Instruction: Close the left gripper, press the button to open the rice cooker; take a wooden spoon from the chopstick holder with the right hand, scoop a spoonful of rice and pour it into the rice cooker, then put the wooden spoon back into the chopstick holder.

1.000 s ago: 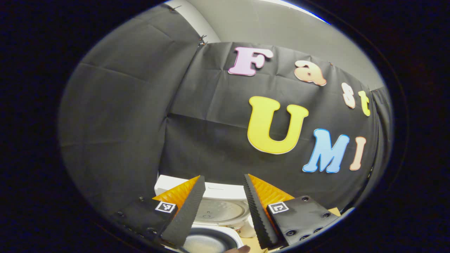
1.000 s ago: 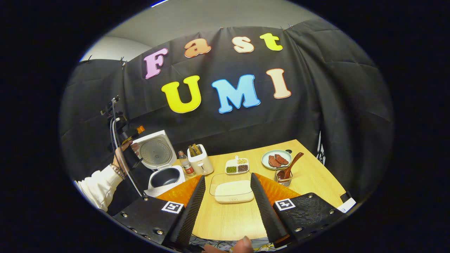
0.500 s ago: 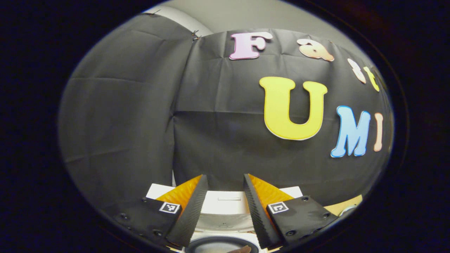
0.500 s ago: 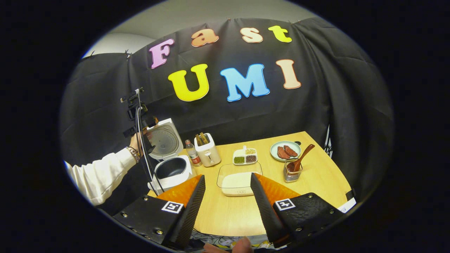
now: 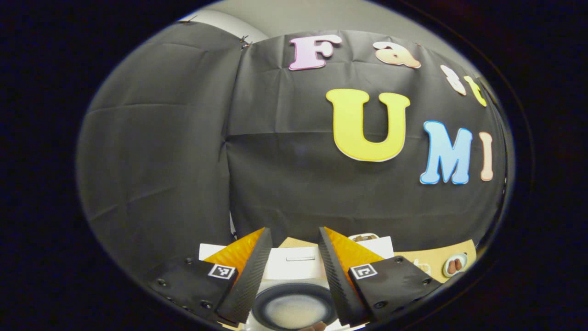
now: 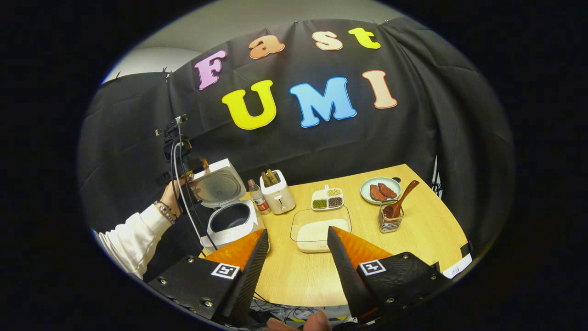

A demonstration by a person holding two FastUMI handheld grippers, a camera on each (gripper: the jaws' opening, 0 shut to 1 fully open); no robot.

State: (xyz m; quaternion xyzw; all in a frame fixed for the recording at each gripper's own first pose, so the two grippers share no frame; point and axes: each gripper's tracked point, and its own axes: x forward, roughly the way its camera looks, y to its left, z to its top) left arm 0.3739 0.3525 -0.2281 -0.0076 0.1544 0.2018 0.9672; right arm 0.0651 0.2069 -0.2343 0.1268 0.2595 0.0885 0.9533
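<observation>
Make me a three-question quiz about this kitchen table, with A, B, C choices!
1. Where is the wooden spoon?
A. in the chopstick holder
B. in the rice cooker
C. on the plate

2. How many meat pieces lie on the plate?
A. two
B. five
C. none

3. The rice cooker's lid is:
A. shut
B. up
C. off, on the table

Answers: 1 A, the spoon leans out of the wire holder; 2 A, two brown pieces show; 3 B, the lid stands raised behind the dark pot.
</observation>
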